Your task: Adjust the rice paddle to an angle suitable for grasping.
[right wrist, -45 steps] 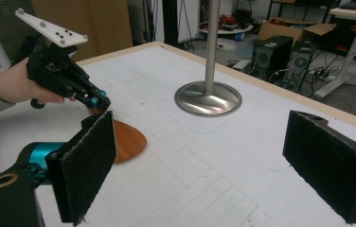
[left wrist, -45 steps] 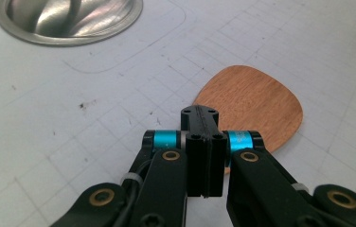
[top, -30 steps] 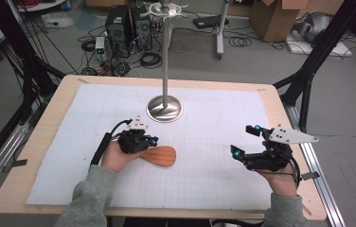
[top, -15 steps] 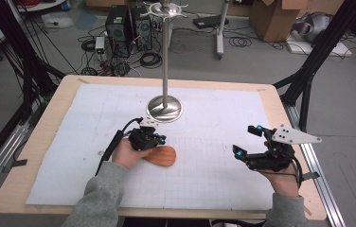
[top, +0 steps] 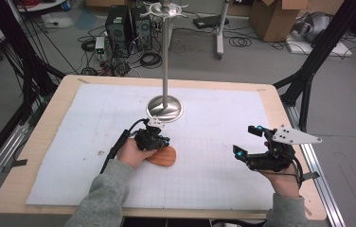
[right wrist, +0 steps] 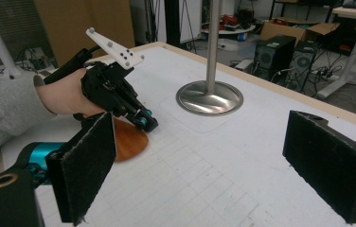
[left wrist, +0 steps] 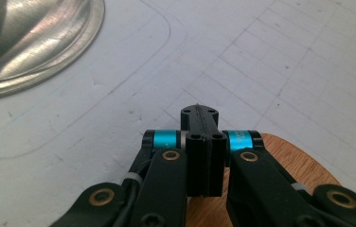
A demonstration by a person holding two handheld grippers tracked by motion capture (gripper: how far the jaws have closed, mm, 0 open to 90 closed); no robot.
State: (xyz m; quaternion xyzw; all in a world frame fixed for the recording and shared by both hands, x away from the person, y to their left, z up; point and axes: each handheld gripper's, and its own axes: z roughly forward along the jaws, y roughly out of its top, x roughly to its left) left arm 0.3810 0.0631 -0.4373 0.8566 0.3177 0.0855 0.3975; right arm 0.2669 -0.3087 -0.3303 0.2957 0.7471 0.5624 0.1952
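Note:
A flat, rounded brown wooden piece (top: 164, 157) lies on the white gridded mat (top: 214, 118) near the middle. My left gripper (top: 163, 141) hovers low over its near edge with the jaws shut together and nothing between them. In the left gripper view the closed tips (left wrist: 200, 112) point at bare mat, and the wooden piece (left wrist: 304, 163) shows beneath and to the right. The right gripper view shows the left gripper (right wrist: 144, 122) over the wooden piece (right wrist: 129, 140). My right gripper (top: 244, 140) stands open and empty at the right, its pads (right wrist: 86, 165) wide apart.
A metal stand with a round shiny base (top: 165, 108) and a tall pole (top: 166, 52) rises just behind the left gripper. The base (left wrist: 24, 38) is close to the left gripper's tips. The table's wooden rim (top: 280, 101) frames the mat.
My left gripper has moved to the right and slightly down, now covering part of the wooden piece. The wooden piece and the right gripper have stayed in place.

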